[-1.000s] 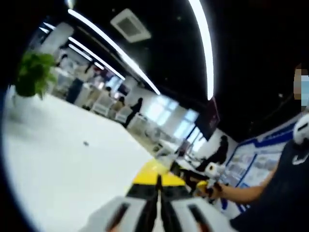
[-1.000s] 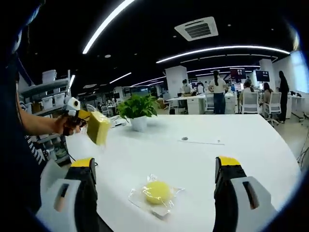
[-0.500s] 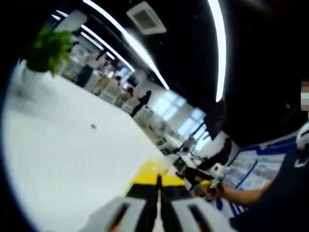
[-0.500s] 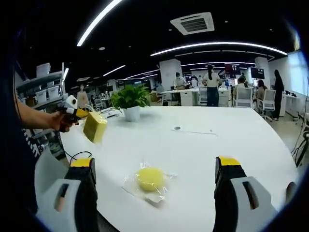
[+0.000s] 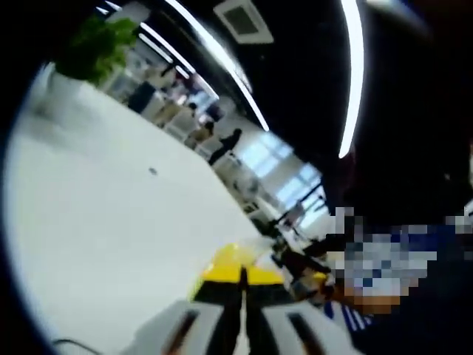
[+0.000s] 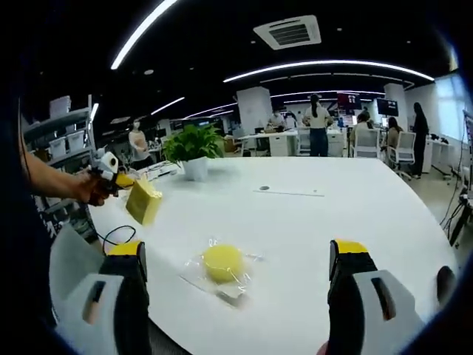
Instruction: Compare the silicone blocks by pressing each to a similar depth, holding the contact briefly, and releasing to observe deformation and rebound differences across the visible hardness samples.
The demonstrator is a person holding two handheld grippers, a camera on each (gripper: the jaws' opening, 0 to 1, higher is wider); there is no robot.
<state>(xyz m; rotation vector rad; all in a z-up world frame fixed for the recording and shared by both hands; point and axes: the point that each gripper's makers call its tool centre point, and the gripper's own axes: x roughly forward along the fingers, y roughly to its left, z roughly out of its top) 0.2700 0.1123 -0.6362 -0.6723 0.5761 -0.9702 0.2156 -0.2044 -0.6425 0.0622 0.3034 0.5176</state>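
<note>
Left tool [image 6: 127, 185] pinching yellow block [image 6: 143, 202], carried lower over the desk; right tool [image 6: 236, 296] spread wide.

Seen at left of the right gripper view: yellow block clamped in the left tool, held aloft above the white desk [image 6: 355, 214], now sitting lower and further left in frame than a second ago. In the left gripper view, jaws pressed near together at lower centre with yellow showing at their tips. Round yellow sample in clear wrap [image 6: 222, 264] lying on the desk at lower centre, between the right tool's jaws but not touched; drawn slightly left as the view shifted. Potted plant [image 6: 192, 151] standing behind. Judged: squeeze on the block under way, round sample not yet pressed.
</note>
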